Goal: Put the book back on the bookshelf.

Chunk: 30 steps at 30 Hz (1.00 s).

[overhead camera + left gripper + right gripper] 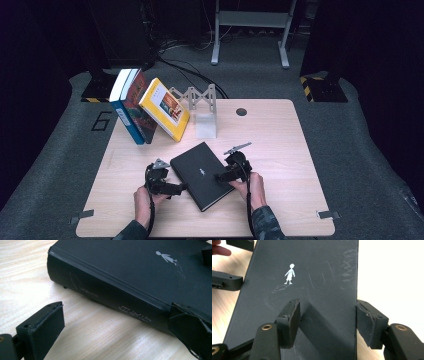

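Two claws at a black book on the counter

The black book [202, 174] lies flat on the counter [280, 150]; the left claw [181, 188] is spread at its spine, one pad touching it, while the right claw [220, 176] is spread, straddling the opposite edge, not pinching

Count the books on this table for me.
4. A black hardcover book lies flat near the front edge. A blue-covered book, a dark red book and a yellow book lean together at the back left. Others may be hidden behind them.
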Tool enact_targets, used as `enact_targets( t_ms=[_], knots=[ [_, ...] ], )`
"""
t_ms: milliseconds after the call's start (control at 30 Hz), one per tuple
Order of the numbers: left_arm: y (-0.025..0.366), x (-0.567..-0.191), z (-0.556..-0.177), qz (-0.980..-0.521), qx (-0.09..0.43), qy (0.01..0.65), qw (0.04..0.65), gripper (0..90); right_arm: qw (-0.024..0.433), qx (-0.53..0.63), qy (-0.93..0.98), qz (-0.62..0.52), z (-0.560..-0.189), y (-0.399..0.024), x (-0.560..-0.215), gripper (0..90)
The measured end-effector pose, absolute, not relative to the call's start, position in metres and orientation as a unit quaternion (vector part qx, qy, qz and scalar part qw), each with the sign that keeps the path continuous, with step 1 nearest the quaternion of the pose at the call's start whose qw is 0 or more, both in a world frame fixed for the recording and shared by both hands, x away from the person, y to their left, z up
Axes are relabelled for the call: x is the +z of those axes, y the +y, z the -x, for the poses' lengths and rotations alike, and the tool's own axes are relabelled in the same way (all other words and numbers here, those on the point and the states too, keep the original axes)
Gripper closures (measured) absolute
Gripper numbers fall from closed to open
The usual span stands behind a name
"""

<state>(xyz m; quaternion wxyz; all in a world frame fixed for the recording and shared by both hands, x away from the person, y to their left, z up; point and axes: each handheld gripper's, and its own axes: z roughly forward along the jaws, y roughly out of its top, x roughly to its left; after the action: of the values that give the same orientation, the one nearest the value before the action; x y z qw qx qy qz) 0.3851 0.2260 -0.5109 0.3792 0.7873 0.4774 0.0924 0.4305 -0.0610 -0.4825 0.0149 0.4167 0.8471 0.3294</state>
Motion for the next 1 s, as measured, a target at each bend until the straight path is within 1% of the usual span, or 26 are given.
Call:
enact_targets(
  t_ms=[333, 400, 500, 667, 933, 1000],
  knots=[
    [0.227, -0.512, -0.389, -0.784, 0.089, 0.483, 0.380, 0.2, 0.016, 0.323, 0.853, -0.409, -0.442, -0.056, -0.481, 39.2],
    [0.227, -0.512, -0.390, -0.782, 0.089, 0.485, 0.381, 0.3, 0.020, 0.321, 0.855, -0.406, -0.445, -0.055, -0.481, 39.1],
    [0.226, -0.512, -0.390, -0.782, 0.088, 0.486, 0.381, 0.3, 0.039, 0.316, 0.861, -0.398, -0.447, -0.051, -0.479, 39.0],
    [0.226, -0.513, -0.391, -0.777, 0.084, 0.491, 0.386, 0.2, 0.033, 0.315, 0.860, -0.401, -0.452, -0.049, -0.478, 39.4],
    [0.229, -0.514, -0.395, -0.777, 0.073, 0.490, 0.388, 0.1, 0.039, 0.323, 0.858, -0.396, -0.459, -0.046, -0.479, 39.6],
    [0.228, -0.515, -0.395, -0.770, 0.069, 0.497, 0.395, 0.1, 0.038, 0.324, 0.855, -0.403, -0.458, -0.047, -0.480, 39.6]
  ],
)
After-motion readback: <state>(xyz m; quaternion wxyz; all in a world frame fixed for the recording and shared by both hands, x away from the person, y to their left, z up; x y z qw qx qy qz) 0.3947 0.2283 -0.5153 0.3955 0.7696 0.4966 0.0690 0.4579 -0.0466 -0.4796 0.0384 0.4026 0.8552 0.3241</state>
